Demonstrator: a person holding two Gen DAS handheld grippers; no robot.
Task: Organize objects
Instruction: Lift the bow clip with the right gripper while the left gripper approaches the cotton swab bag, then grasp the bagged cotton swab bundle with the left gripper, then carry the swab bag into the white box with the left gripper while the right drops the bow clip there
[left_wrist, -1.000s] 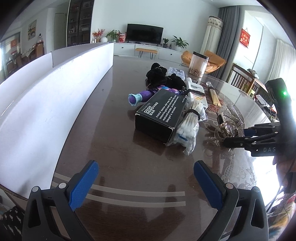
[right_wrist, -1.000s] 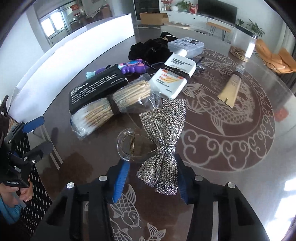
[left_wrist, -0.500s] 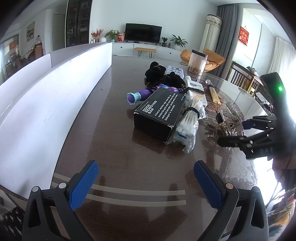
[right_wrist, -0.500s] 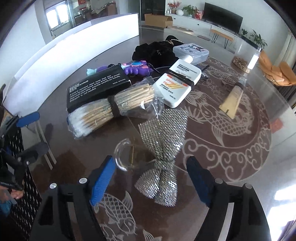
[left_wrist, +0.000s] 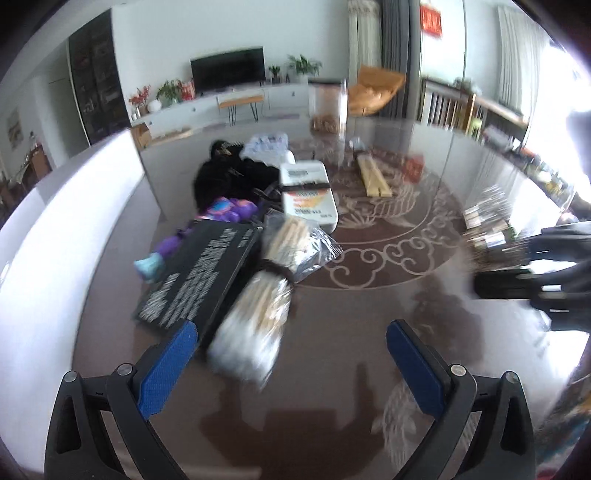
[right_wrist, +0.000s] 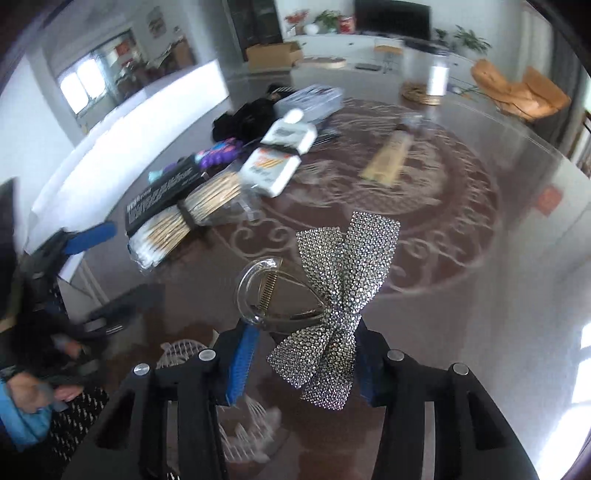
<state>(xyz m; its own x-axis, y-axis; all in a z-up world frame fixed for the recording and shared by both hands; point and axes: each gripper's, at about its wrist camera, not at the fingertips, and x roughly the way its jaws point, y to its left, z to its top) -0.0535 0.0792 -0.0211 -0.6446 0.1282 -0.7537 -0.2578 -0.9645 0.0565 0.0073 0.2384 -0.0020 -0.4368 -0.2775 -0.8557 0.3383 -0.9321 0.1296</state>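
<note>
**Right tool clamps the bow clip; left tool spread wide**

In the left wrist view, the black box (left_wrist: 199, 273) lies left of centre on the brown surface (left_wrist: 369, 332), with the bagged swabs (left_wrist: 266, 291) touching its right side. Above them sit a purple toy (left_wrist: 221, 214), black cloth (left_wrist: 229, 173) and a white bottle (left_wrist: 308, 194). The left tool (left_wrist: 291, 365) fills the lower frame, its blue pads far apart and nothing between them. At the right edge the right tool shows only as a dark blur.

In the right wrist view, the left tool (right_wrist: 85, 236) and a hand (right_wrist: 33, 387) sit at the left edge. The swabs (right_wrist: 184, 221) and bottle (right_wrist: 277, 162) lie upper left of centre. At lower centre the right tool (right_wrist: 299, 365) has just been closing, and its pads press on the sparkly bow clip (right_wrist: 332, 295), which is held above the surface; the clear claw half juts to the left, the bow tails fan to the upper right.
</note>
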